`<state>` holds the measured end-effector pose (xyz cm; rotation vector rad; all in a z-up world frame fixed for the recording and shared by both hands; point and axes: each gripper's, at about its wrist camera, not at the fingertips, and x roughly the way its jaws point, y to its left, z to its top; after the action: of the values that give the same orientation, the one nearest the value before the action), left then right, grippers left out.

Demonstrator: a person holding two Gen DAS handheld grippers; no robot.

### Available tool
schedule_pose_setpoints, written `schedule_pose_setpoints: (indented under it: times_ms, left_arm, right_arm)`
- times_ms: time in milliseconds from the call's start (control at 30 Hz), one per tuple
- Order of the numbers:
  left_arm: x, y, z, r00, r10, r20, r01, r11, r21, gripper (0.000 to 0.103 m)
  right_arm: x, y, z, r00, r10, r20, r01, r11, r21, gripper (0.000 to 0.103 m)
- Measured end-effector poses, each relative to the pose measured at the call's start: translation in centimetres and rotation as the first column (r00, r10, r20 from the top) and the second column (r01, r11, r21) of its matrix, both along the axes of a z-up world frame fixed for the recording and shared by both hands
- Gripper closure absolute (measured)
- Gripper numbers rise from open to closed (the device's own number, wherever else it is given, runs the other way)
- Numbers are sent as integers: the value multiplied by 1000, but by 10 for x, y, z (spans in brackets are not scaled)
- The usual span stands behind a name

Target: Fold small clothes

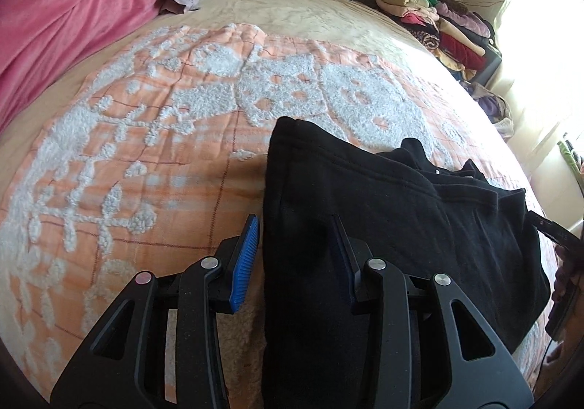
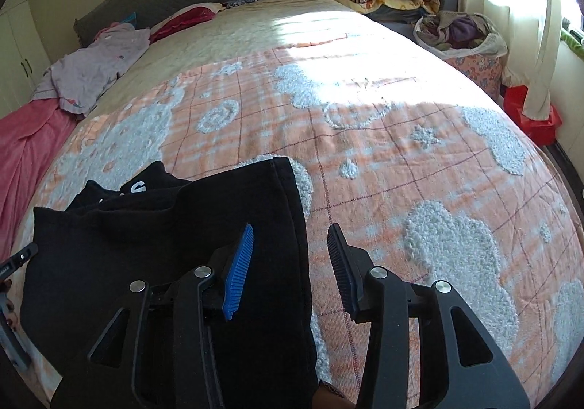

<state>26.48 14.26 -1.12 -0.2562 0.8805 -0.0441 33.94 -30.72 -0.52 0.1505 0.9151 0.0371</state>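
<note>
so we see the black garment (image 1: pixel 394 212) lying bunched on the near part of the orange blanket (image 1: pixel 153 139). our left gripper (image 1: pixel 295 255) straddles its left edge and our right gripper (image 2: pixel 292 263) its right edge, both parted, gripping nothing.

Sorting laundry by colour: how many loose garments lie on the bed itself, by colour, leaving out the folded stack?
Black garment: 1
Lilac garment: 1
Dark red garment: 1
Total: 3
</note>
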Motion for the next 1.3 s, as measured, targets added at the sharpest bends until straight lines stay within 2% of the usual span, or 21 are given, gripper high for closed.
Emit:
schedule_pose_setpoints:
  times_ms: [33,67,133,167,200,267,367,433,500,633,733,800,867,1000,1067,1167,1300]
  left_arm:
    - [0,-2,0,1000,-7,4,7,1000,8,90]
    - [0,-3,0,1000,-11,9,11,1000,19,94]
    - [-1,-7,2,1000,-21,19,20,999,47,99]
    - [-2,-7,4,999,-24,27,23,998,52,100]
    - [-3,-7,7,999,-30,38,27,998,56,100]
    - [-5,-7,15,997,-38,66,34,997,62,100]
    - [-7,1,29,993,-27,114,23,999,37,101]
    - [-5,6,31,993,-11,119,9,1000,22,101]
    - [-3,12,26,994,4,110,-4,1000,-3,101]
    - [3,11,2,999,16,45,-16,1000,7,100]
    - [3,9,-5,1000,12,14,-13,1000,28,94]
    - [0,8,-4,1000,9,9,-9,999,38,92]
    - [-3,8,0,1000,7,9,-7,999,43,85]
    - [-15,5,9,1000,-12,1,12,1000,24,75]
    - [-21,4,10,999,-27,-16,27,999,-18,69]
    - [-31,3,9,998,-55,-44,51,996,-77,65]
    - [-52,3,5,994,-77,-79,69,993,-98,58]
  right_arm:
    - [2,0,-2,1000,9,-7,-9,1000,12,62]
    - [4,-1,-5,1000,15,-15,-15,1000,21,62]
    - [4,0,-7,999,42,-17,-41,998,51,72]
    - [3,0,-6,998,57,-8,-56,995,78,84]
    - [1,0,-4,998,62,3,-62,994,87,92]
    - [-6,-2,4,997,67,40,-71,992,100,96]
    - [-16,-18,18,993,18,115,-39,982,182,96]
    - [-18,-29,19,991,-35,131,6,976,217,97]
    - [-15,-36,10,992,-70,102,47,975,215,97]
    - [-10,-31,-18,996,-84,15,80,983,166,96]
    - [-14,-27,-19,997,-82,17,79,987,140,93]
    - [-17,-26,-17,998,-70,7,69,988,137,85]
    - [-24,-27,-14,998,-62,11,60,989,138,81]
    - [-44,-33,-10,1000,-20,8,18,981,191,68]
    - [-57,-34,-9,1000,7,5,-8,980,200,68]
    - [-77,-34,-8,999,49,3,-49,975,219,67]
    - [-94,-31,-8,995,101,-6,-96,962,255,67]
